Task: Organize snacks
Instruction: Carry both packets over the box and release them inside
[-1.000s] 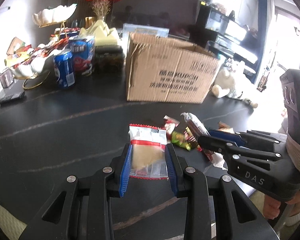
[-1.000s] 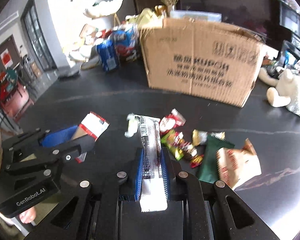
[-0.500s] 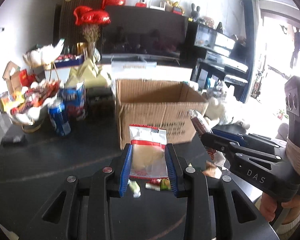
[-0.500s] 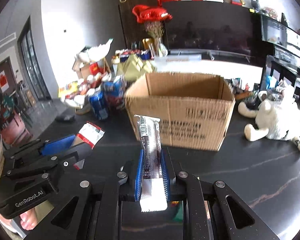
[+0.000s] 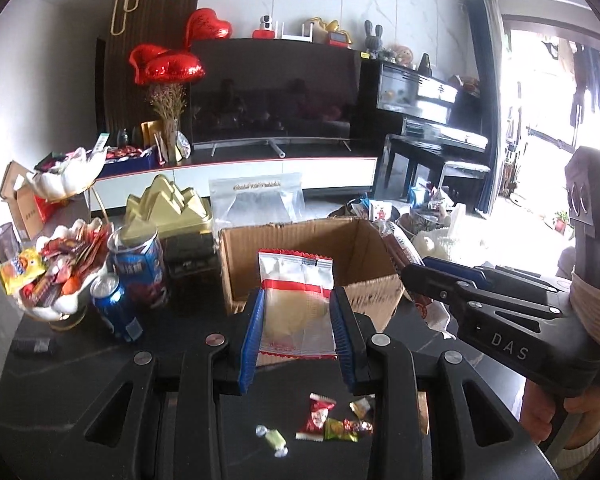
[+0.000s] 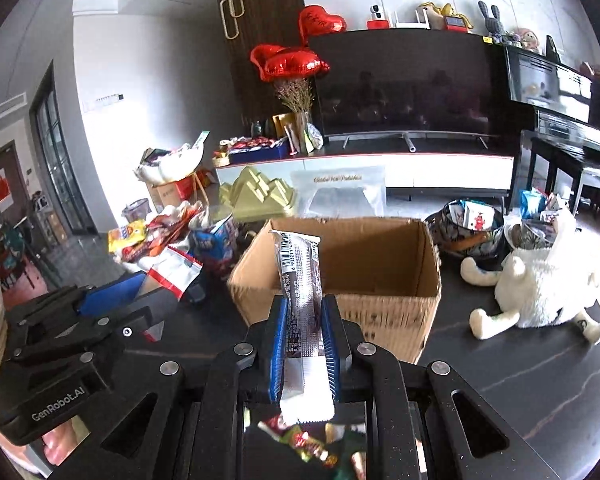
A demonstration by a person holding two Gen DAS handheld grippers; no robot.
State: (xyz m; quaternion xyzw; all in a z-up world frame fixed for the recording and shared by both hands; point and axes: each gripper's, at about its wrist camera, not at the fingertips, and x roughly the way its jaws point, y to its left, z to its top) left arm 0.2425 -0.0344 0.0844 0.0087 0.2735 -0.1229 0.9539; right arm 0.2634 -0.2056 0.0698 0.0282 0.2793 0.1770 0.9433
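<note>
My left gripper (image 5: pixel 298 300) is shut on a clear snack packet with a red and white top (image 5: pixel 296 300), held upright in the air in front of the open cardboard box (image 5: pixel 236 264). My right gripper (image 6: pixel 304 308) is shut on a long dark snack bar wrapper (image 6: pixel 300 280), also raised before the same box (image 6: pixel 380 312). Each gripper shows in the other's view, the right one (image 5: pixel 416 274) at the box's right side, the left one (image 6: pixel 140 284) at its left with the red-topped packet (image 6: pixel 176 270). Loose candies (image 5: pixel 324 424) lie on the dark table below.
A shell-shaped dish of snacks (image 5: pixel 52 276), a blue can (image 5: pixel 116 308) and a blue carton (image 5: pixel 138 268) stand left of the box. A white plush toy (image 6: pixel 540 280) lies at its right. A gold stand (image 5: pixel 164 208) and a clear bag (image 5: pixel 256 200) sit behind it.
Both grippers have risen from just above the table with their packets still held. The box's open top has come into sight and the loose candies have dropped low in the view.
</note>
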